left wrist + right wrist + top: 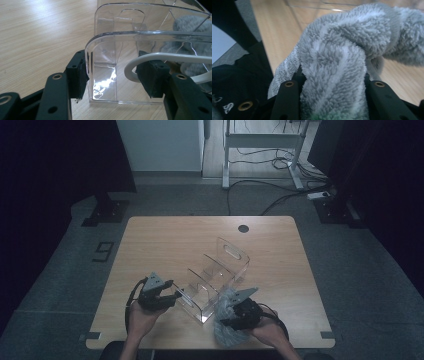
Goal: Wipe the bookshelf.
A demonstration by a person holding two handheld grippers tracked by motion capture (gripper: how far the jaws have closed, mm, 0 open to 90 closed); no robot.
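On the near half of the wooden table [165, 237]: one clear acrylic organizer [217, 272], several compartments, set at a slant. Left gripper [172, 299] at the organizer's near-left end; jaws apart, astride the curved end wall [100, 72], one pad outside it, the other inside (whether they press it, cannot tell). White cable [160, 58] loops past the inner pad. Right gripper [229, 322] just right of the organizer's near end; jaws clenched on a grey fluffy cloth [342, 57], which bulges up between them and trails across the table, lying beside the organizer's near-right wall.
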